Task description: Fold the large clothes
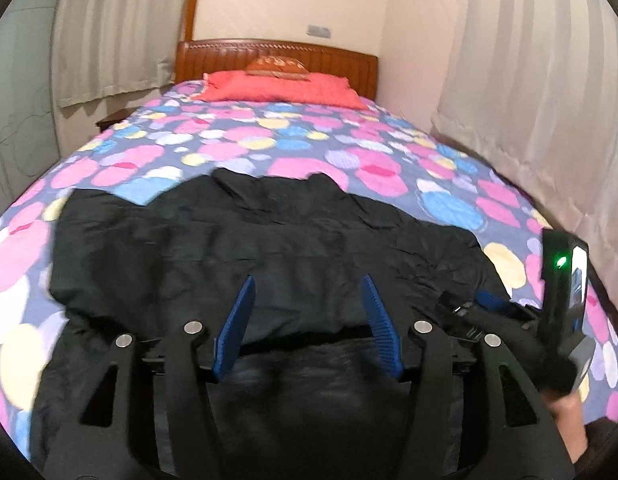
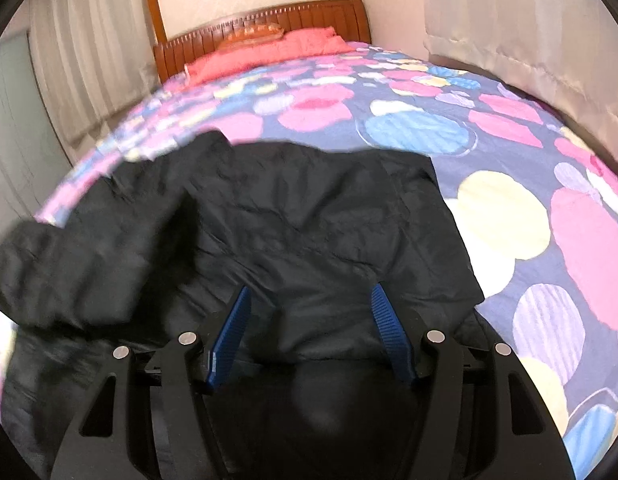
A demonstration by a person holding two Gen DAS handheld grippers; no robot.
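A large black garment [image 1: 269, 248] lies spread and wrinkled on the near part of the bed; it also shows in the right wrist view [image 2: 309, 220]. My left gripper [image 1: 309, 292] is open, its blue fingers [image 1: 239, 320] held just above the garment's near edge with nothing between them. My right gripper [image 2: 309, 304] is open too, over the garment's right half, with nothing between its jaws. The right gripper's body shows in the left wrist view [image 1: 565, 300] at the right, with a green light on it. A fold of the garment [image 2: 69, 264] is blurred at the left.
The bed carries a cover [image 1: 349, 152] with pink, blue and yellow spots. A red pillow [image 1: 281, 86] lies by the wooden headboard [image 1: 277, 56]. Pale curtains [image 1: 529, 100] hang close along the right side and at the left [image 1: 109, 32].
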